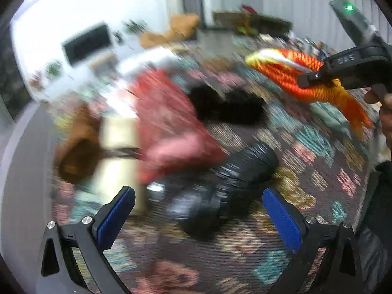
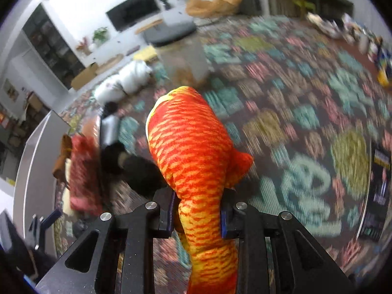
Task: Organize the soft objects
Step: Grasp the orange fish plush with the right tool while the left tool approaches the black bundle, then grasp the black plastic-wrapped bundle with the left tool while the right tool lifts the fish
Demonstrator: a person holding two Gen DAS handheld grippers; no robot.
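Observation:
An orange and yellow plush fish (image 2: 191, 142) hangs above the patterned carpet, and my right gripper (image 2: 198, 210) is shut on its narrow tail end. The left wrist view shows the same fish (image 1: 289, 71) at the upper right, clamped in the right gripper (image 1: 316, 79). My left gripper (image 1: 199, 210) is open, its blue pads (image 1: 117, 215) wide apart above a dark, blurred cylindrical thing (image 1: 235, 176) on the carpet. Beyond that lie a red fluffy plush (image 1: 169, 122), a black furry plush (image 1: 225, 105) and a brown plush (image 1: 78, 154).
The multicoloured carpet (image 2: 306, 122) covers the floor. A white bag (image 2: 122, 80) and a grey box (image 2: 191, 58) sit farther off. A TV (image 2: 133, 9), an orange beanbag chair (image 2: 218, 0) and small items (image 2: 343, 29) line the walls.

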